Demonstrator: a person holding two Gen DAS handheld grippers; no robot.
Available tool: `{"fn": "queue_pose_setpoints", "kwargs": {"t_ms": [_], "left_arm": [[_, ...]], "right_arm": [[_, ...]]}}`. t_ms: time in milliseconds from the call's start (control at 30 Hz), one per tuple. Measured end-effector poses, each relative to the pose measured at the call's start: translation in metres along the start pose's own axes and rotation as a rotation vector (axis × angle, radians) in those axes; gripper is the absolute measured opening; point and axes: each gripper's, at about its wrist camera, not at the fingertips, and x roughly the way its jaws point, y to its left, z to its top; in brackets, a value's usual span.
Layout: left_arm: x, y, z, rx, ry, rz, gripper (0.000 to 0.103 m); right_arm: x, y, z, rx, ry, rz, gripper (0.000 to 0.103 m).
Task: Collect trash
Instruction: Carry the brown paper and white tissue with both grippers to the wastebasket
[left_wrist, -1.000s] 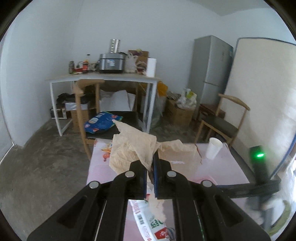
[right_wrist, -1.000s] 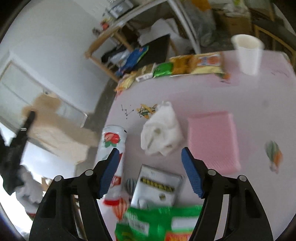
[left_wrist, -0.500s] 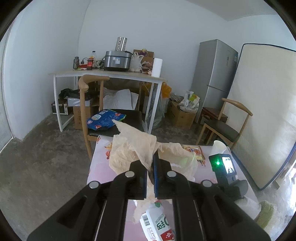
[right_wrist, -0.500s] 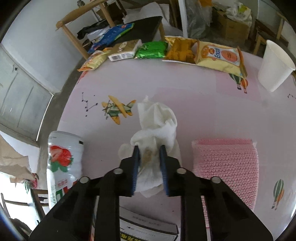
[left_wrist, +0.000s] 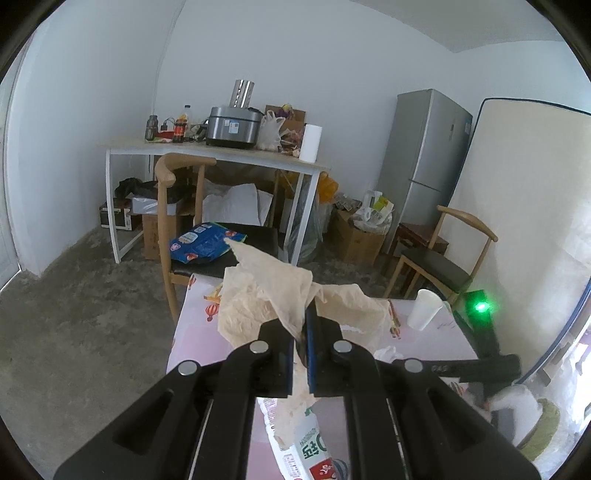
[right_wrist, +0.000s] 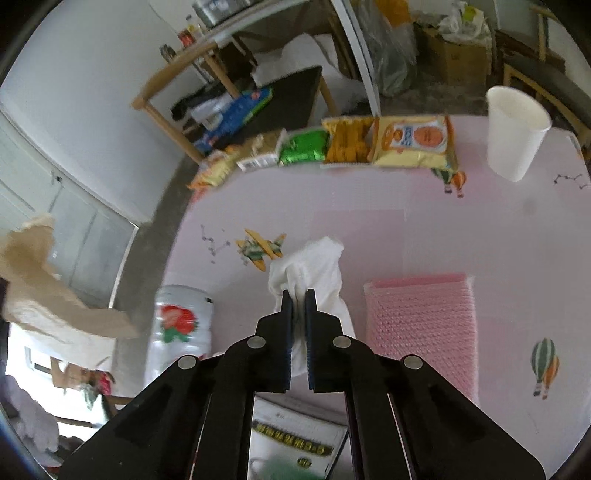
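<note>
My right gripper (right_wrist: 298, 295) points down at the pink table (right_wrist: 461, 221). Its jaws are closing on a crumpled white tissue (right_wrist: 317, 266), and the pads pinch the tissue's near end. My left gripper (left_wrist: 301, 321) is shut on a crumpled beige plastic bag (left_wrist: 266, 291), held above the table's near left edge. That bag (right_wrist: 48, 295) also shows at the left of the right wrist view. A strawberry-print carton (right_wrist: 183, 325) lies left of the tissue.
A pink bubble mailer (right_wrist: 421, 314) lies just right of the tissue. A white paper cup (right_wrist: 513, 133) and a row of snack packets (right_wrist: 410, 140) line the far edge. A silver box (right_wrist: 295, 439) sits under my right gripper. Wooden chairs (left_wrist: 184, 221) stand beyond the table.
My right gripper went from wide open above the tissue to shut on it. The left gripper still holds the beige bag and has barely moved.
</note>
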Motion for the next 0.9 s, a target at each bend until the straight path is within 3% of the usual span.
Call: {"fn": "queue_pose_setpoints", "kwargs": {"t_ms": [433, 700, 900], "left_arm": [[-0.045, -0.035, 0.008, 0.035, -0.055, -0.045, 0.005], [-0.064, -0.088, -0.001, 0.079, -0.032, -0.134, 0.005], [-0.062, -0.156, -0.020, 0.136, 0.027, -0.245, 0.005]], "right_arm": [[-0.113, -0.025, -0.020, 0.081, -0.179, 0.107, 0.005], [-0.192, -0.084, -0.076, 0.191, -0.302, 0.102, 0.005], [-0.238, -0.143, -0.133, 0.313, -0.370, 0.062, 0.005]]}}
